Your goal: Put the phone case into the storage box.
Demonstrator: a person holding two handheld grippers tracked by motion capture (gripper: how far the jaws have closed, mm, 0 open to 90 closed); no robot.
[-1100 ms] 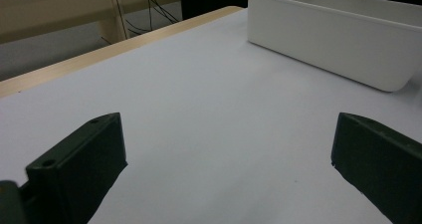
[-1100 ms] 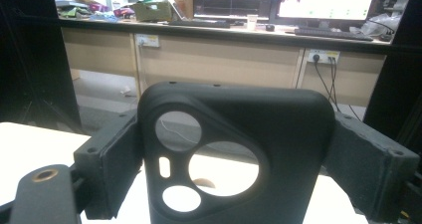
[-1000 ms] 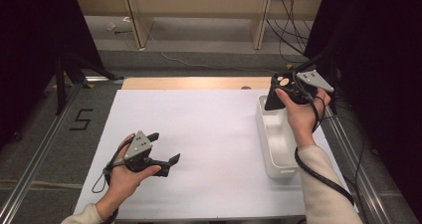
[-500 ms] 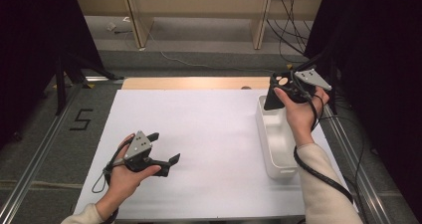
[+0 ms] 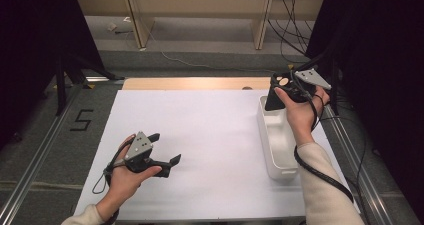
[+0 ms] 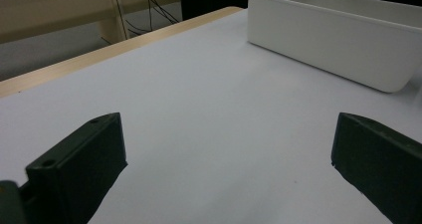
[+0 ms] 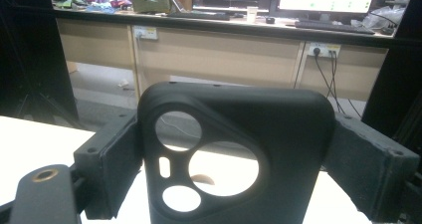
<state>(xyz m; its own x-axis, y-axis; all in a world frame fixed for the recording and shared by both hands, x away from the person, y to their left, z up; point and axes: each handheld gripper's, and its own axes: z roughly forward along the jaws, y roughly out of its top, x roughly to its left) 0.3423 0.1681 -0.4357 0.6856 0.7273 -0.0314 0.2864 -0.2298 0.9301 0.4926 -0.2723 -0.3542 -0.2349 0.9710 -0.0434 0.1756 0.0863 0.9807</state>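
Basically unchanged from the earlier frames: right hand-held gripper [image 5: 276, 94] stays clamped on a black phone case [image 7: 234, 154], pads pressing both its sides, held upright over the far end of the white bin [image 5: 276, 150] at the table's [image 5: 210, 125] right side. Case's camera cutouts show in the right gripper view. Left hand-held gripper [image 5: 165, 150] hasn't moved either, jaws spread wide with nothing between them, low over the white table near its front left, well apart from the bin.
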